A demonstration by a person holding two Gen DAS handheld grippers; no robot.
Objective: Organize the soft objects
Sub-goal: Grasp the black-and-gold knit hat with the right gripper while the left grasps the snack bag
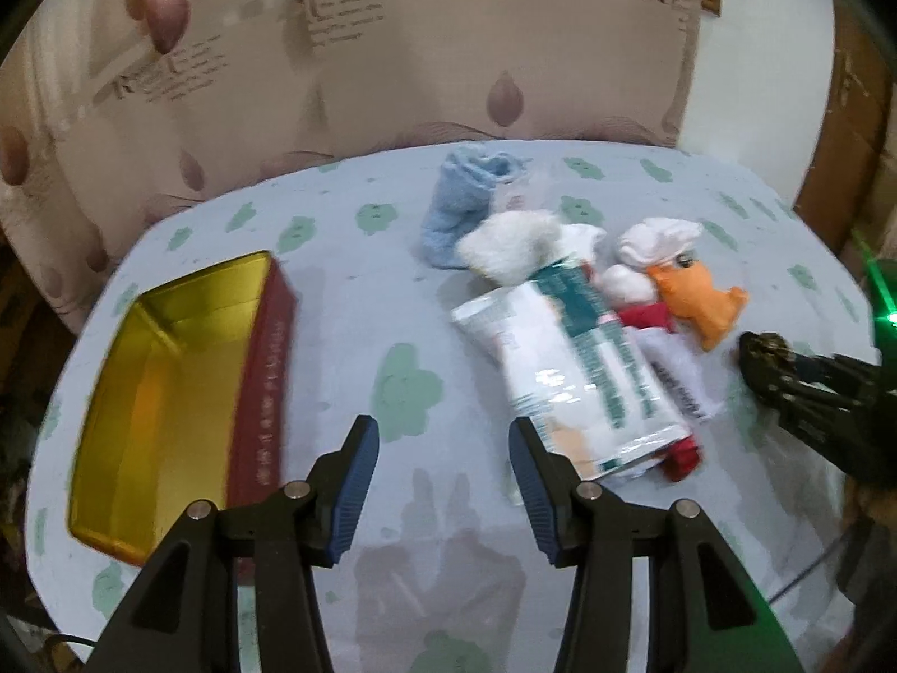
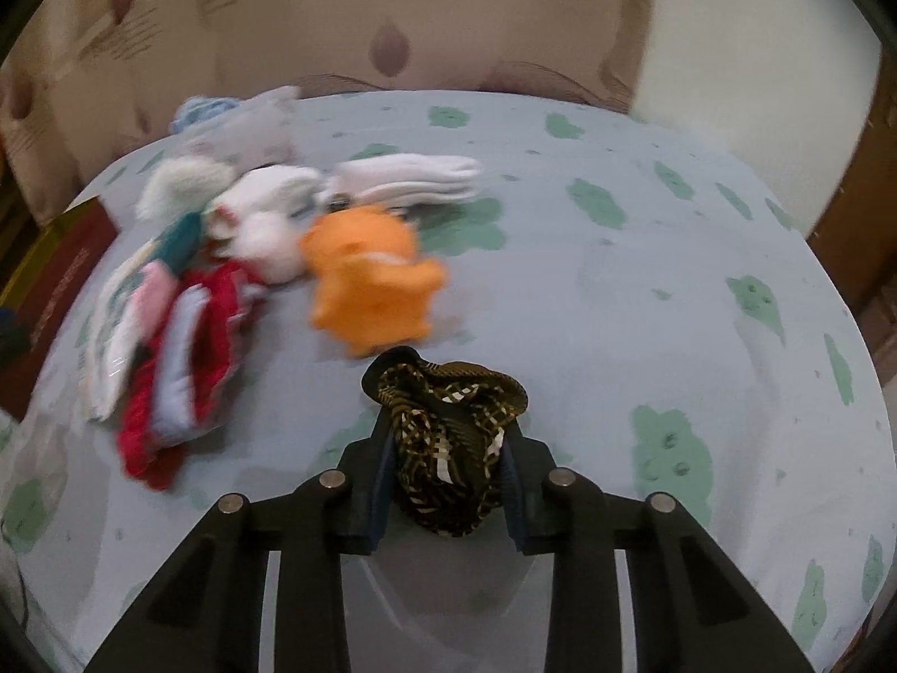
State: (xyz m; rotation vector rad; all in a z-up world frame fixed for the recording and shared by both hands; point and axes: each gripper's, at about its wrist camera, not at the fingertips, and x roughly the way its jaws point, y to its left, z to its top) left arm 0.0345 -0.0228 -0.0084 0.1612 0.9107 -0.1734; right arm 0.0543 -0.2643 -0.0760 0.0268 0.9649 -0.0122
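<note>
Right gripper (image 2: 445,482) clamped on dark patterned cloth (image 2: 448,437), cloth bunched between both pads, above tablecloth (image 2: 644,291). Orange plush (image 2: 364,275) just beyond cloth, blurred. White socks (image 2: 409,176) behind plush. Red-and-white fabric (image 2: 179,364) at left, beside white packet (image 2: 112,347). Red box (image 2: 50,291) at far left edge.
</note>
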